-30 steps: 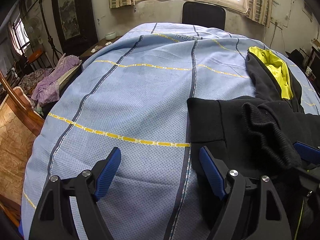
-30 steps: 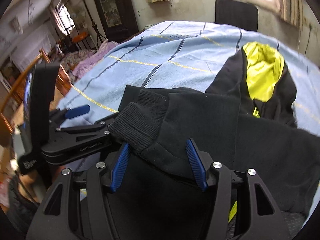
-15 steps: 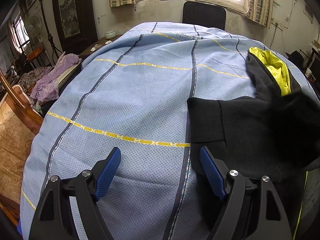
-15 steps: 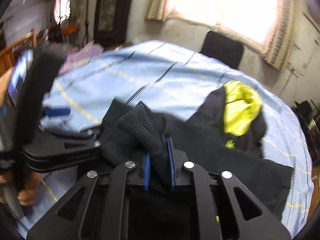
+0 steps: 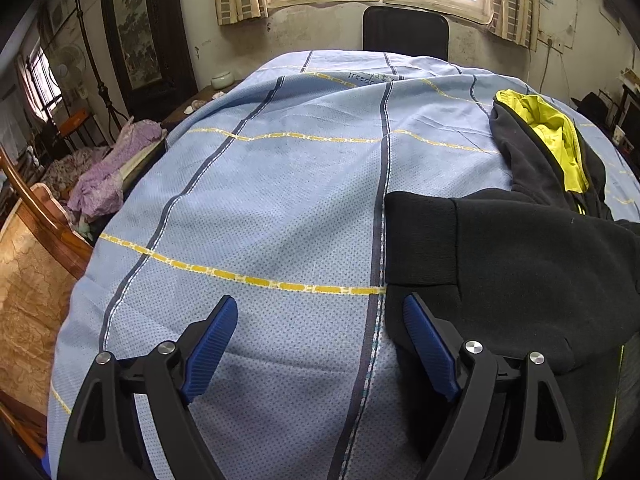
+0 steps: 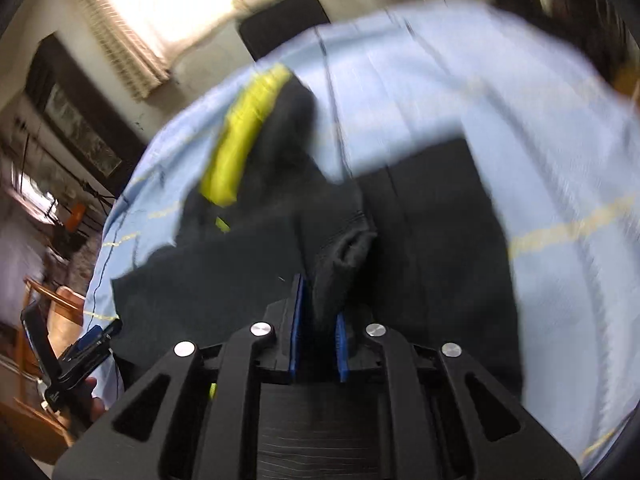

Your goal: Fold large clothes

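A black hoodie [image 5: 520, 260] with a yellow-lined hood [image 5: 560, 136] lies on the right of a light blue checked bedsheet [image 5: 280, 180]. My left gripper [image 5: 319, 300] hovers over the sheet by the hoodie's ribbed hem; its jaws are opening and hold nothing. The right wrist view is blurred by motion. There my right gripper [image 6: 320, 300] is shut on the hoodie's sleeve cuff [image 6: 344, 256], lifted over the black hoodie body [image 6: 240, 272]. The hood [image 6: 248, 120] lies beyond. The left gripper [image 6: 92, 336] shows at the lower left of that view.
A black chair [image 5: 406, 32] stands past the bed's far end under a bright window. Purple cloth [image 5: 108, 176] and wooden furniture [image 5: 36, 220] crowd the left side. A hand [image 6: 94, 402] holds the left gripper.
My right gripper shut on the sleeve cuff, rolled, and swung it off to the right, out of the left wrist view. The left gripper stayed in place.
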Demonstrator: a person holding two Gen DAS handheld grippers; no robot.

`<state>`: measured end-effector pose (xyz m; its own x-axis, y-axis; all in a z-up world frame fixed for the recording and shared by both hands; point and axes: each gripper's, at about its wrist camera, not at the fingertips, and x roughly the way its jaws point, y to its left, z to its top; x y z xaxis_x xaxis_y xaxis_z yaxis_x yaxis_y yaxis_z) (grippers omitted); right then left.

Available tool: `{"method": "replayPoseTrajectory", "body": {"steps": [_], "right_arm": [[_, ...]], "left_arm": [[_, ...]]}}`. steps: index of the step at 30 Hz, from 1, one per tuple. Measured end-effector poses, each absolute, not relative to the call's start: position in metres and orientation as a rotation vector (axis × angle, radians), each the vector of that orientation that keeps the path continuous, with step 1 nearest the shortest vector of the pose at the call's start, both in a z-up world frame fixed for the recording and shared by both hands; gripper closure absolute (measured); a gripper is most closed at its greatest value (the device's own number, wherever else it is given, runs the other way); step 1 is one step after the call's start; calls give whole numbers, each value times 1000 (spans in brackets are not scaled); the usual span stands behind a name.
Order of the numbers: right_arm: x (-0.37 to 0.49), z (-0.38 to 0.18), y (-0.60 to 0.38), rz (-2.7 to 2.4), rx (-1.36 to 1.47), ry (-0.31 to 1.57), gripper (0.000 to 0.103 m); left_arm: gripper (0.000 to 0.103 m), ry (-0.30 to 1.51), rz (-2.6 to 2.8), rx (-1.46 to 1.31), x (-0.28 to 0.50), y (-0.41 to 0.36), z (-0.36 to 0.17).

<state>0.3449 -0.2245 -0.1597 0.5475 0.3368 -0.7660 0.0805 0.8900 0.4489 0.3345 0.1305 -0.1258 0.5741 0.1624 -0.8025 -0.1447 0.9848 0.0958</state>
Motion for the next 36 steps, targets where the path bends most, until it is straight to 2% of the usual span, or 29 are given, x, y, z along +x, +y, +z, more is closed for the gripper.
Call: {"method": "replayPoseTrajectory", "body": {"steps": [1,5,10,14,19,22,24,28,29,31,32,36], "right_arm": [[344,-158,-223,161,451,976,89],[335,-145,-224,144,408,970,78],[315,-112,-232,53,289,836,76],[320,-99,-218,105,233,820,76],[350,-110,-190,168,192,918,76],[363,-136,-181,164,157,1002,76],[367,-145,-182,157,147,1015,80],[377,-119,-187,217,163,967,78],[384,-107,-187,216,142,934,76],[399,-91,-187,209,123,880,47],[411,-83,-187,213,127,848,24],[461,-75,-186,185,115,787,22]], "left_arm": [[18,941,180,22,334,131,-126],[18,944,175,0,334,133,-123],[18,831,131,-74,316,134,-95],[18,708,-56,-74,299,104,-71],[18,840,-140,69,321,44,-86],[17,899,-123,177,339,16,-107],[17,949,-96,193,353,10,-122],[17,874,-117,86,357,23,-109],[17,852,-128,36,358,29,-105],[17,840,-134,-45,363,40,-109],[17,870,-131,-50,367,43,-120],[12,857,-176,-7,364,29,-116]]}}
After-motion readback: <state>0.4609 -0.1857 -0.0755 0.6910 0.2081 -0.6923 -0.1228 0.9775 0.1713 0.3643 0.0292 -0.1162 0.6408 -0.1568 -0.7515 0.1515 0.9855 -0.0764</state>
